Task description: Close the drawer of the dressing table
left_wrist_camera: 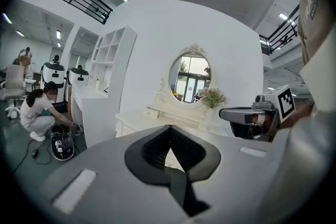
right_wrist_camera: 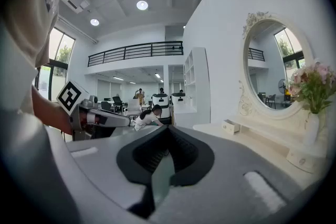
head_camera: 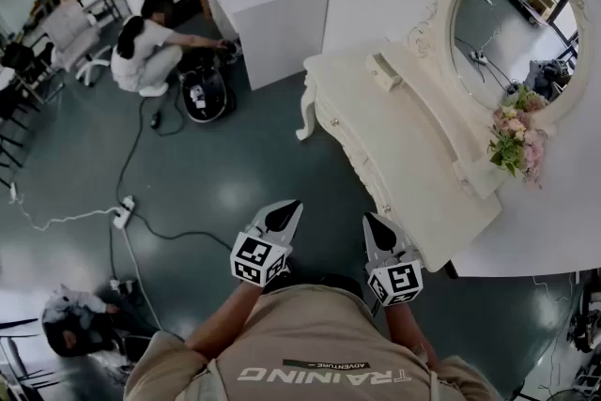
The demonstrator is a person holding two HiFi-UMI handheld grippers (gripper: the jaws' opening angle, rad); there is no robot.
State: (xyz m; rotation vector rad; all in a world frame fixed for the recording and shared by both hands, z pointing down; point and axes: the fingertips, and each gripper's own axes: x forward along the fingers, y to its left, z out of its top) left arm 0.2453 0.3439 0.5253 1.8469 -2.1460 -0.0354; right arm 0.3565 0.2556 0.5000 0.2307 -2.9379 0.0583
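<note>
Far left, a crouching person (head_camera: 141, 52) works at a round machine (head_camera: 204, 94), with a power strip (head_camera: 123, 214) lying on the floor (head_camera: 235, 155). The left gripper (head_camera: 285, 213) and right gripper (head_camera: 374, 228) are side by side, each with jaws pressed together on nothing. The dressing table (head_camera: 404, 155) is ahead to the right, with nothing in between. Its small drawer (head_camera: 382, 70) sits on the tabletop, pulled out, well apart from both grippers. Mirror (head_camera: 512, 23) and flowers (head_camera: 515, 131) are rightmost.

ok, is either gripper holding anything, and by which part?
Nothing held. Left gripper and right gripper both have jaws together with nothing between them, clear of the dressing table.
</note>
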